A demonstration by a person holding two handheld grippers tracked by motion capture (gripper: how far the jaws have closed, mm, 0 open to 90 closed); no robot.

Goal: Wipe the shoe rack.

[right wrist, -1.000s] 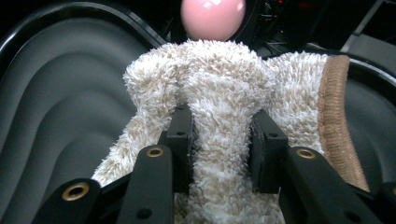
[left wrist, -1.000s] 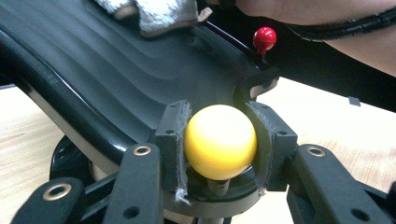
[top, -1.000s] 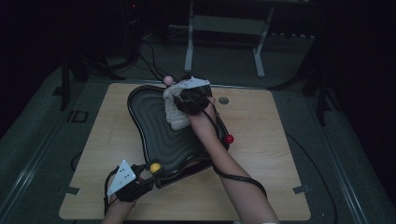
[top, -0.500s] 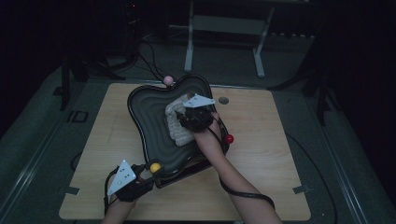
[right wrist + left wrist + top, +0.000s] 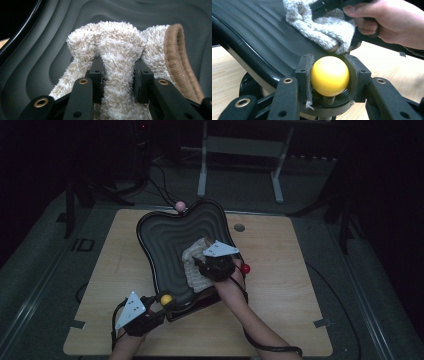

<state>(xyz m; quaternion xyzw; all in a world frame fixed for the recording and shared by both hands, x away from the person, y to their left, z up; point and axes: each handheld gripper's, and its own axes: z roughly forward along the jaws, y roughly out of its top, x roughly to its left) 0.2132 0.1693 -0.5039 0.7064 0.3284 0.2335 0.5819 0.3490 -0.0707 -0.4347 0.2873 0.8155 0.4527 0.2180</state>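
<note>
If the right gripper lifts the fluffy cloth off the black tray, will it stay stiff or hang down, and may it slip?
The fluffy cloth is probably floppy: it bunches and folds between the right gripper jaws, so it should droop. Its deep pile looks easy to grip, so it seems unlikely to slip. It looks light, and would likely drag across the ridged black tray rather than roll.

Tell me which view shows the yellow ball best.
The left gripper view: the yellow ball sits large and sharp between the left tongs. In the high view it is a small dot at the black tray edge.

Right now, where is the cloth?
In the high view the cloth lies on the black tray's right side, pinched in the right gripper, up-table from the yellow knob held by the left gripper.
</note>
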